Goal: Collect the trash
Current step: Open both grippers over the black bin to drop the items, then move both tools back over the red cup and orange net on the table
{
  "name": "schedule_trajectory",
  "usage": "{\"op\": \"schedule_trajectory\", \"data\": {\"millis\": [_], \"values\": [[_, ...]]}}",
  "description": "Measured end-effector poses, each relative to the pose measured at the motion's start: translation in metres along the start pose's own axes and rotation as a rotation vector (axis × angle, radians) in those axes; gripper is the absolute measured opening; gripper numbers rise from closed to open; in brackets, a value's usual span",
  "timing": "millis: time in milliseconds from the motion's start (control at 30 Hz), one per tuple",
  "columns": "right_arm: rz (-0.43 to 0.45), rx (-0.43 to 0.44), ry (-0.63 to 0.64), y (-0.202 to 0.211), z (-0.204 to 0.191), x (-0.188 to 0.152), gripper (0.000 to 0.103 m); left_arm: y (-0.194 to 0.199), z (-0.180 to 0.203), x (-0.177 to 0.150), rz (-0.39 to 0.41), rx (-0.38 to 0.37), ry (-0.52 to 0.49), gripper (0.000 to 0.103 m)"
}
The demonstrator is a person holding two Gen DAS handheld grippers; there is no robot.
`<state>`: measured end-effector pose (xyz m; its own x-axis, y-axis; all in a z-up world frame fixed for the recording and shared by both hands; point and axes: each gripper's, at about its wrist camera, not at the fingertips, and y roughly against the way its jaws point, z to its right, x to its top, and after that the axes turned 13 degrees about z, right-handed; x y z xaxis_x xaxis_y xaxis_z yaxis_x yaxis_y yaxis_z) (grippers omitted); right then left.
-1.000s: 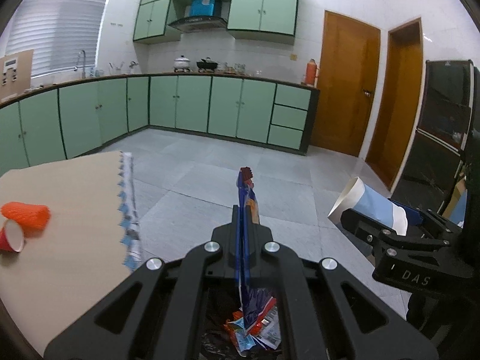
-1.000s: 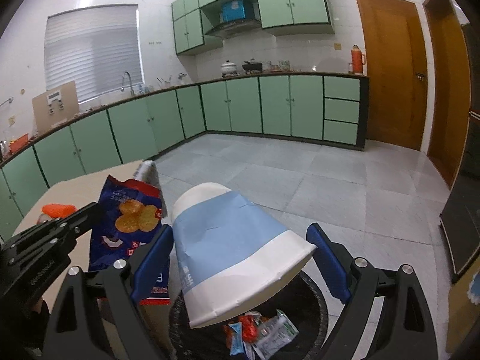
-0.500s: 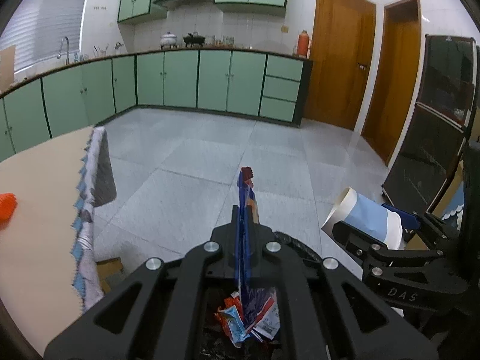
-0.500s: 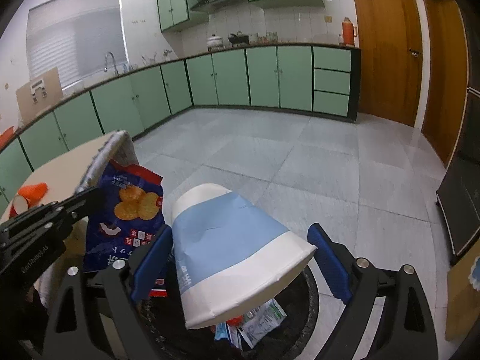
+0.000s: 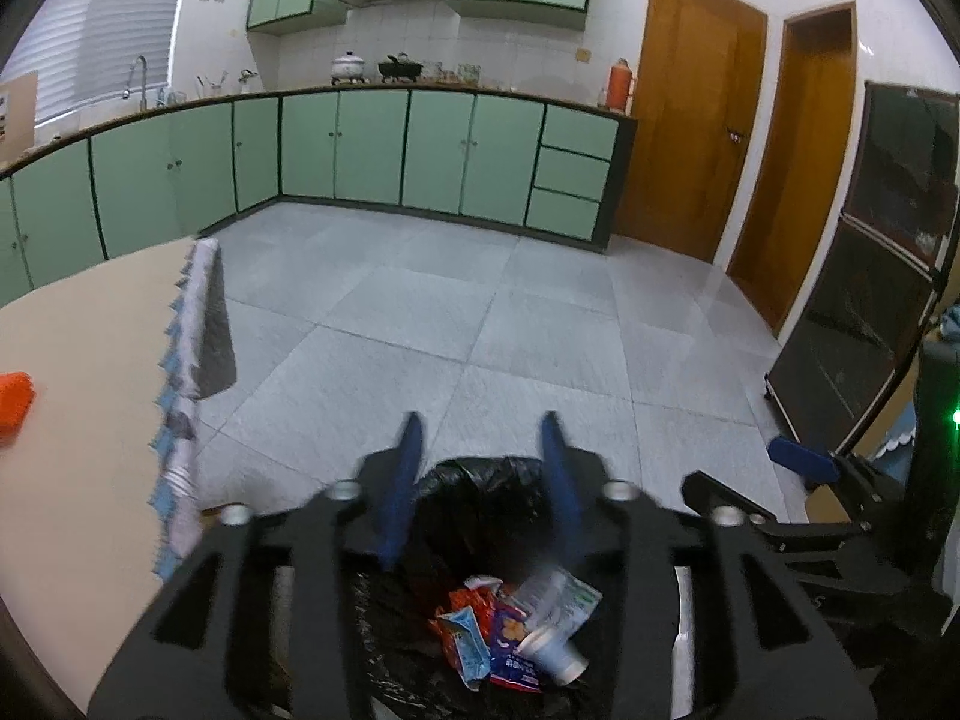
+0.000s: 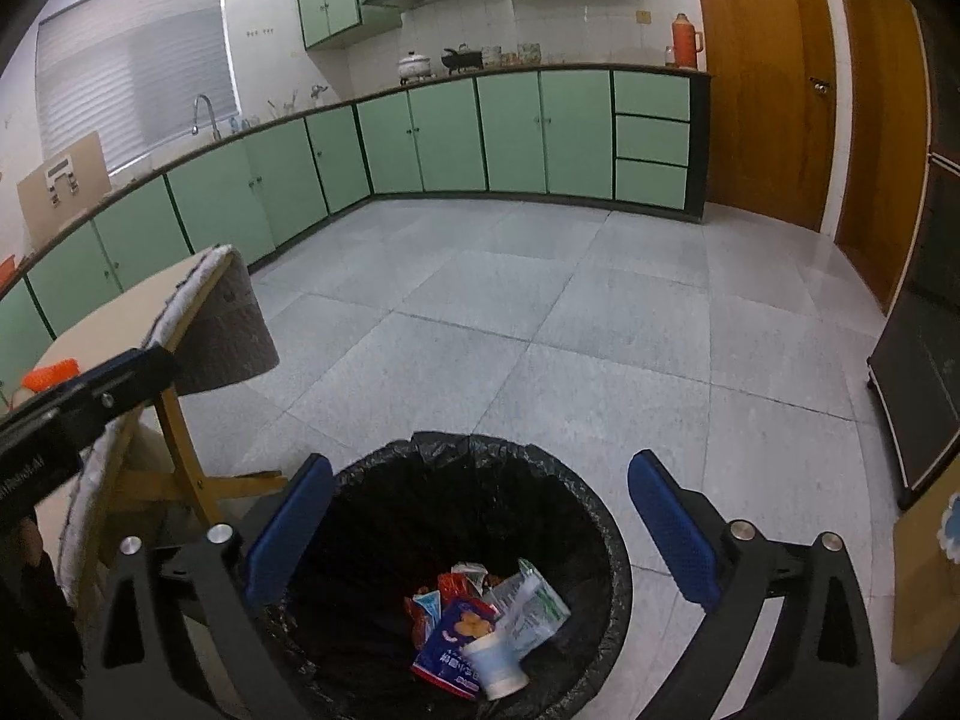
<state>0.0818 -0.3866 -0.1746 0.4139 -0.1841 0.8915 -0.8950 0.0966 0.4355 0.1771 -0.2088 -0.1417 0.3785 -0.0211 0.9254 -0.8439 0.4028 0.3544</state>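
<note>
Both my left gripper [image 5: 483, 450] and right gripper [image 6: 480, 516] hang with jaws spread and holding nothing over the black-lined bin [image 6: 600, 516], where the blue snack bag [image 6: 453, 645] and paper cup [image 6: 495, 666] lie at the bottom. This drop looks finished; next I'd turn back to the table [image 5: 78, 396], where an orange item [image 5: 15, 399] waits near its left edge.

Black angular claw [image 6: 480, 522] frames — blue finger pads [image 6: 672, 528], silver screws [image 6: 741, 530], faint white lettering, perhaps a brand.

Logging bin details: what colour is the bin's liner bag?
Black; the liner bag shows best in the right wrist view.
</note>
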Motion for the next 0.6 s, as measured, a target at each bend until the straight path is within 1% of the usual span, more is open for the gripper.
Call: {"op": "schedule_trajectory", "data": {"millis": [33,67,133,233,367,467,600], "values": [[0.011,0.000,-0.001,0.004,-0.001,0.002,0.097,0.006,-0.005,0.005,0.018,0.007,0.005,0.053],[0.027,0.003,-0.003,0.009,-0.004,0.006,0.097,0.011,-0.007,0.010,0.028,0.013,0.006,0.054],[0.053,0.012,-0.007,0.017,-0.009,0.014,0.097,0.021,-0.013,0.018,0.047,0.025,0.002,0.059],[0.099,0.037,0.001,0.032,-0.022,0.025,0.097,0.042,-0.029,0.030,0.089,0.059,0.004,0.065],[0.161,0.084,0.033,0.049,-0.054,0.042,0.097,0.076,-0.061,0.043,0.137,0.125,0.016,0.068],[0.195,0.133,0.062,0.058,-0.083,0.051,0.097,0.101,-0.090,0.047,0.162,0.197,0.019,0.070],[0.213,0.209,0.082,0.060,-0.124,0.058,0.097,0.130,-0.137,0.049,0.168,0.311,0.032,0.070]]}}
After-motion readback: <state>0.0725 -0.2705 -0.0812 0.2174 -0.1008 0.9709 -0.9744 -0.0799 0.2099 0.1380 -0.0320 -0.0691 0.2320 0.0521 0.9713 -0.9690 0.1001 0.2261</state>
